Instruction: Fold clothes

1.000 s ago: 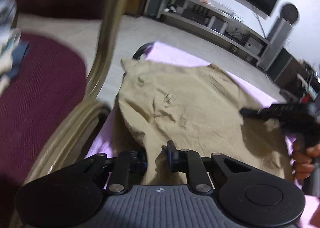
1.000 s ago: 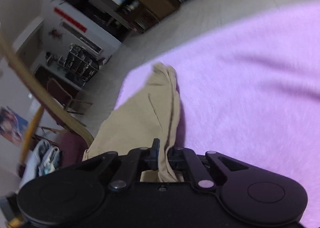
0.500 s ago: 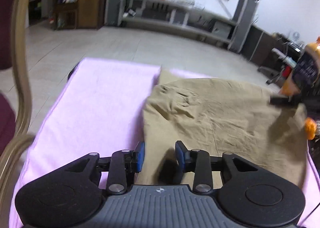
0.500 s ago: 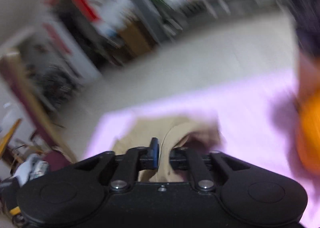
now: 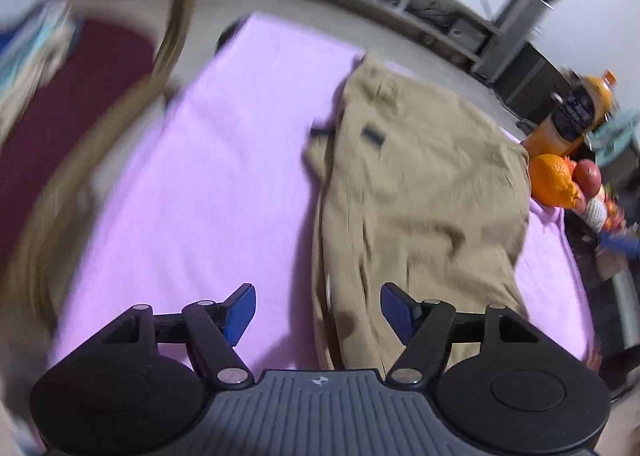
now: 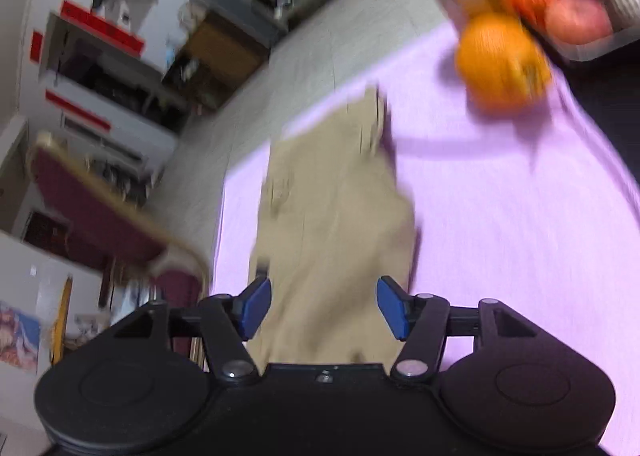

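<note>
One crumpled beige cotton garment (image 5: 420, 191), probably trousers, lies folded over on itself on a desk covered by a lilac fleece cloth (image 5: 208, 183), towards the cloth's right half in the left wrist view, leaving the left half bare, likely as room for the next fold. Two handheld grippers hang above it. The left gripper (image 5: 318, 310) has its jaws opening, blue pads apart, with the garment's near edge below the gap but not pinched. The right gripper (image 6: 323, 306) is also opening its jaws, the beige fabric lying under and between the pads, which do not press on it. This reads as a release after laying a fold down. At the cloth's far edge sit one orange (image 6: 498, 63), a bottle of orange drink (image 5: 572, 111) and a clear tray (image 6: 592, 43) holding at least two red apples (image 6: 576, 19). One maroon-cushioned chair (image 5: 72, 95) stands beside the desk.
</note>
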The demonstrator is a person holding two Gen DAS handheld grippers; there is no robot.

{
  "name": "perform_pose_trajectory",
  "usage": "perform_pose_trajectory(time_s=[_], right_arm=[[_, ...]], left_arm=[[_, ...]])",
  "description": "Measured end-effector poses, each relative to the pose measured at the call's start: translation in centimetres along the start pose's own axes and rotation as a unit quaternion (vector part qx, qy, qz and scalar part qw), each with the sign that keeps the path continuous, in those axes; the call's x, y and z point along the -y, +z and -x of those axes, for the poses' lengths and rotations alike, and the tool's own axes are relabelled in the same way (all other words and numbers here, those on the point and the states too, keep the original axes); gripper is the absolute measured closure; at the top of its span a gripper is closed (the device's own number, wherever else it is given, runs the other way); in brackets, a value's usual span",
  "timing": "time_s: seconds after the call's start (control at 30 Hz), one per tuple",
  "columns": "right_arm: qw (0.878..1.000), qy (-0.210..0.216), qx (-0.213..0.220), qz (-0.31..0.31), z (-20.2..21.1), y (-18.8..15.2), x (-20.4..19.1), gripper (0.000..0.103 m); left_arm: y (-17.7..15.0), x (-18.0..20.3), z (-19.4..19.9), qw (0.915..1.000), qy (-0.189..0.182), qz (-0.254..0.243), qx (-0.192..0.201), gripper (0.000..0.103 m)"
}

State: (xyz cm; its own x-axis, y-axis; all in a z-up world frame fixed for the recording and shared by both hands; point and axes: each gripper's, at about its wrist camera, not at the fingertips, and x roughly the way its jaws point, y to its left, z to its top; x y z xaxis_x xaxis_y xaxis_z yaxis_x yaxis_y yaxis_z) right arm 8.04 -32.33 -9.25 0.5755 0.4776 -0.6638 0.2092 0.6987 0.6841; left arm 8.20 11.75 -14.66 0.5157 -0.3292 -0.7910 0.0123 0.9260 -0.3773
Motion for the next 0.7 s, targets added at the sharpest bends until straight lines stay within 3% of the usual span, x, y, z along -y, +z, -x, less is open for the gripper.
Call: perform_pose_trajectory(time_s=[0.2,0.3,0.37,0.43,0.5,0.6,0.7], right_arm=[[0.997,-0.004,-0.078,-0.025,-2.7,-9.8,0.1,0.046],[0.994,-0.043,-0.094,-0.04,-5.8,-13.4,1.4,0.048],[0.996,-0.042,-0.068,-0.025,-7.5,-14.5,1.6,0.051],[0.999,-0.034,-0.032,0.0,-8.5,-15.2,1.1,0.059],[0.999,-0.044,-0.019,0.002,-8.9,-15.2,0.7,0.093],[0.999,-0.035,0.018,-0.012,-6.4,-14.9,0.6,0.097],[0.995,-0.05,0.081,0.037,-0.9,-14.5,-0.8,0.097]], left_arm=[[-2.5,-0.7,-1.4,0.9967,-0.055,0.045,-0.04,0.036],[-2.6,-0.4,-2.9,0.9927,-0.089,0.056,-0.059,0.038],[-2.6,0.1,-3.7,0.9928,-0.091,0.047,-0.061,0.043],[-2.3,1.4,-4.1,0.9953,-0.072,0.019,-0.062,0.059],[-2.3,2.7,-3.8,0.9965,-0.056,0.0,-0.061,0.082],[-2.7,4.1,-2.1,0.9948,-0.086,0.004,-0.055,0.089],[-3.6,5.3,-0.9,0.9871,-0.148,0.025,-0.055,0.089]])
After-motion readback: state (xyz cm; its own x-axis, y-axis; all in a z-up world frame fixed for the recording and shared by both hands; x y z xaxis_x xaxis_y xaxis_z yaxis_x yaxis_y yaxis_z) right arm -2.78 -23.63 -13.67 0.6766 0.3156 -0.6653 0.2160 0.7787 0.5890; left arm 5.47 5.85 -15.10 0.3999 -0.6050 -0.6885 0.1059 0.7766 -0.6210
